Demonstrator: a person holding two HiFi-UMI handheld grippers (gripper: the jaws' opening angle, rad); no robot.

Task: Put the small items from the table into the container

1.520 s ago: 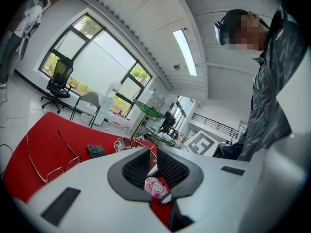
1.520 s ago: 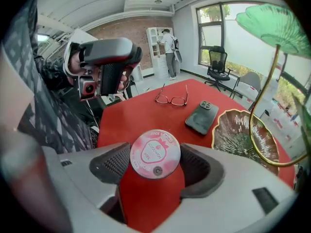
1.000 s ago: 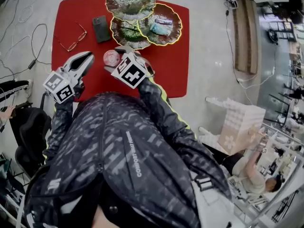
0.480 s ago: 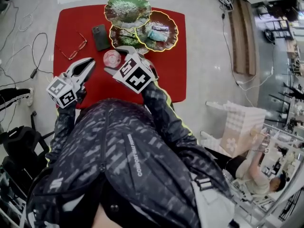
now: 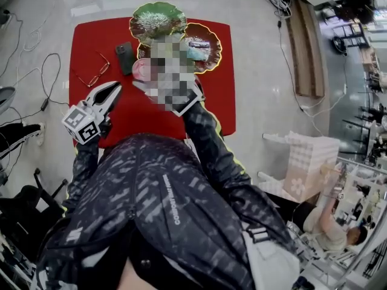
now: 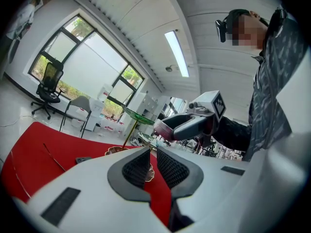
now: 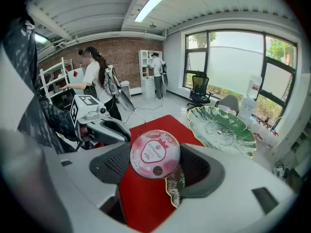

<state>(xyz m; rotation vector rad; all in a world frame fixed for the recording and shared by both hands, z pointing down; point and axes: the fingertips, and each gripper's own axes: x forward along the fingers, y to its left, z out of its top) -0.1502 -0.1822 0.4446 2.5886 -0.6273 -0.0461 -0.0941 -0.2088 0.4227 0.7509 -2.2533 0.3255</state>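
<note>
clamping pink tin (image 7: 154, 154); teal packet (image 5: 199, 52) in dish (image 5: 216, 36)

— Count's on! What sits beyond the right gripper (image 7: 155, 152)?
— Three leaf-shaped dishes (image 5: 151, 18): one green, two brown.
— And in the brown one farthest from the left gripper (image 5: 110, 90)?
— Two small items (image 5: 195, 53).
— Ahead of the left jaws?
— One phone (image 5: 124, 49), one pair of glasses (image 5: 92, 70).
— Between the right jaws?
— One pink tin (image 7: 154, 155). That's two grippers and one red table (image 5: 91, 35).
</note>
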